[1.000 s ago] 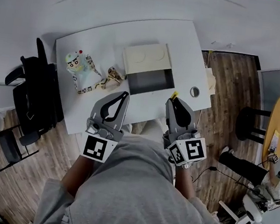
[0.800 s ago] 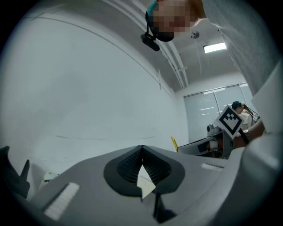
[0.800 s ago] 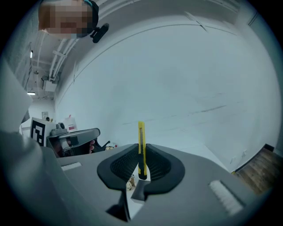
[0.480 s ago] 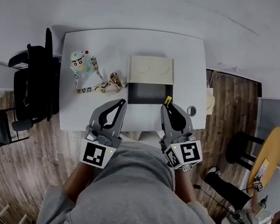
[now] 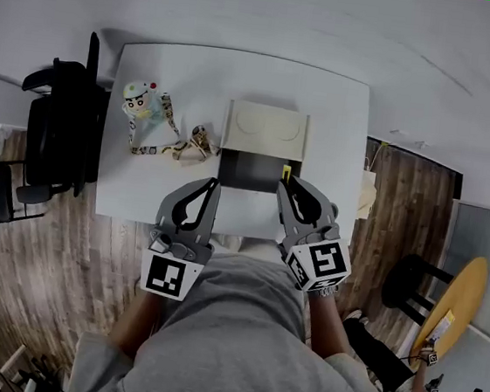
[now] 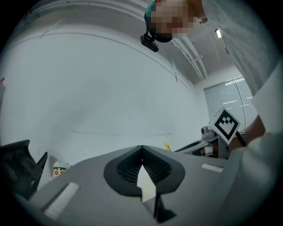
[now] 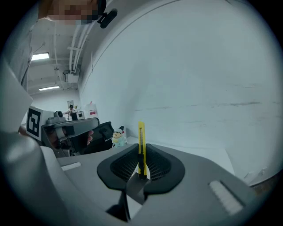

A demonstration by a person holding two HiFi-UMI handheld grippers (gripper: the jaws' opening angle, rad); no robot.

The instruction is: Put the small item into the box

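One open box (image 5: 250, 170), yellow cutter (image 7: 141, 143) in right hand-held gripper (image 5: 284, 186)

Box (image 5: 250, 168) mid table (image 5: 205, 81); figurine (image 5: 138, 103) to left; cutter (image 5: 286, 173) at box's right edge.

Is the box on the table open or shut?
Open: the box shows its dark inside, with its cream lid folded back behind it.
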